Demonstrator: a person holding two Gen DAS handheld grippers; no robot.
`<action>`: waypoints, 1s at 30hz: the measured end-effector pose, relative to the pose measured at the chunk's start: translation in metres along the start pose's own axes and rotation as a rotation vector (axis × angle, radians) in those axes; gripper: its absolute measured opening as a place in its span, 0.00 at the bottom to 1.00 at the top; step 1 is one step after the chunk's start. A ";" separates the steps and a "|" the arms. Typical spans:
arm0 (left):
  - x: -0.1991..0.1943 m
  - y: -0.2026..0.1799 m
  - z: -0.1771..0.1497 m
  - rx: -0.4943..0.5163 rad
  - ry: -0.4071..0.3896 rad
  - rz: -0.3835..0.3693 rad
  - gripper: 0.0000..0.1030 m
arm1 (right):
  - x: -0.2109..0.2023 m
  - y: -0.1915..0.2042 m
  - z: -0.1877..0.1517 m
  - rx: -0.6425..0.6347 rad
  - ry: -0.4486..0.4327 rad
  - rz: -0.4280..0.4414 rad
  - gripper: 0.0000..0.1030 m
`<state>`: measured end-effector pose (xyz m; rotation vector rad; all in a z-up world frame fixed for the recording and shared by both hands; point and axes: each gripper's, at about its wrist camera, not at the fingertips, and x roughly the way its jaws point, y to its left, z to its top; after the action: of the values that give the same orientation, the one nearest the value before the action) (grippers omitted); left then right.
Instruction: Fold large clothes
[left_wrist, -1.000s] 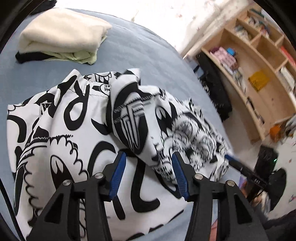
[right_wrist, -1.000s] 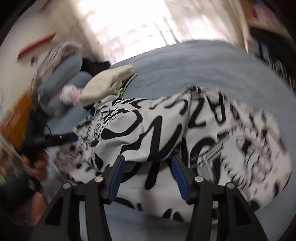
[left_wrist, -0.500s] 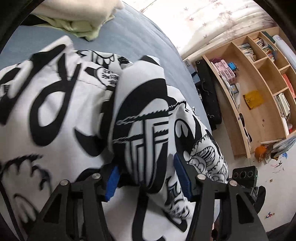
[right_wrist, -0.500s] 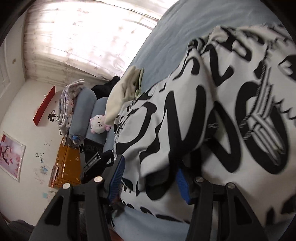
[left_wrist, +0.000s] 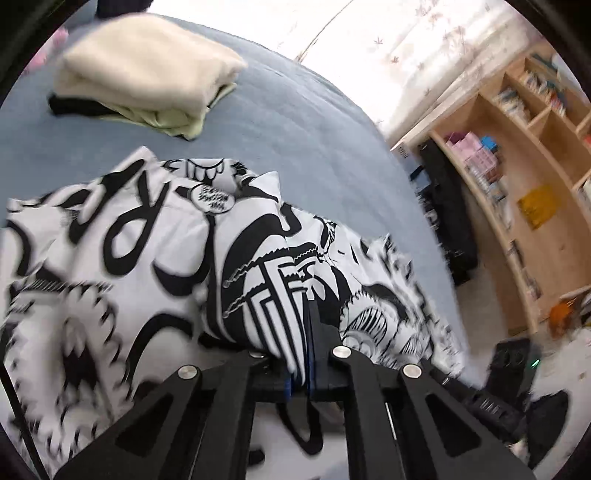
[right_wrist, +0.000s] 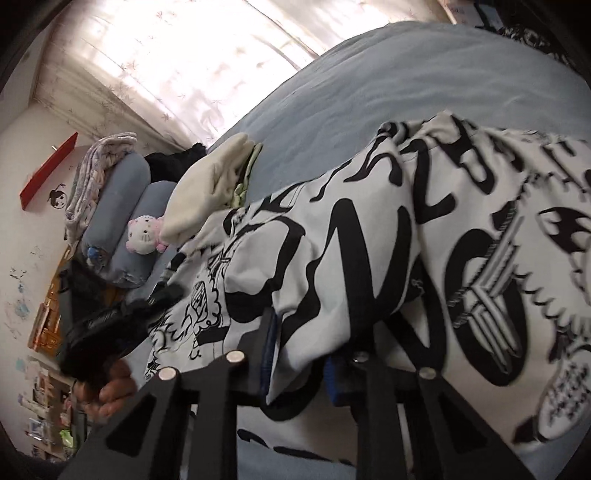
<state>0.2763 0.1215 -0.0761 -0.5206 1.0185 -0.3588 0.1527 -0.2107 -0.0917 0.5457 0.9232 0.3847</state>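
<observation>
At the bottom centre of the left wrist view, the left gripper has just closed its jaws: the blue pads pinch a raised fold of the white garment with bold black graphic print, only a thin layer of cloth between them. In the right wrist view, the right gripper sits at the bottom centre; its jaws have just been closing too and now clamp a thicker bunched fold of the same garment, cloth filling the narrow gap between the pads.

The garment lies rumpled across the grey-blue bed cover, filling the middle and lower left of the left view and the right half of the right view. At the lower left of the right view, the person's hand grips the black handle of the other tool.

Farther up the bed, at the upper left of the left view, rests a folded stack of cream, pale green and black clothes, apart from the printed garment. Beyond the bed's edge, at the right, stands a light wooden bookshelf. In the right view a pink and white plush toy leans on grey-blue cushions at the left.
</observation>
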 end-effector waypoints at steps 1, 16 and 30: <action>0.000 -0.004 -0.005 0.004 0.012 0.022 0.03 | -0.003 -0.001 -0.002 0.001 0.004 -0.031 0.21; 0.030 -0.023 -0.064 0.153 0.123 0.319 0.13 | -0.005 0.000 -0.026 -0.120 0.057 -0.353 0.22; -0.022 -0.059 -0.030 0.209 -0.082 0.263 0.17 | -0.002 0.056 -0.012 -0.245 -0.039 -0.190 0.22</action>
<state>0.2368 0.0770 -0.0397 -0.2080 0.9435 -0.2046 0.1368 -0.1636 -0.0629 0.2386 0.8672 0.3083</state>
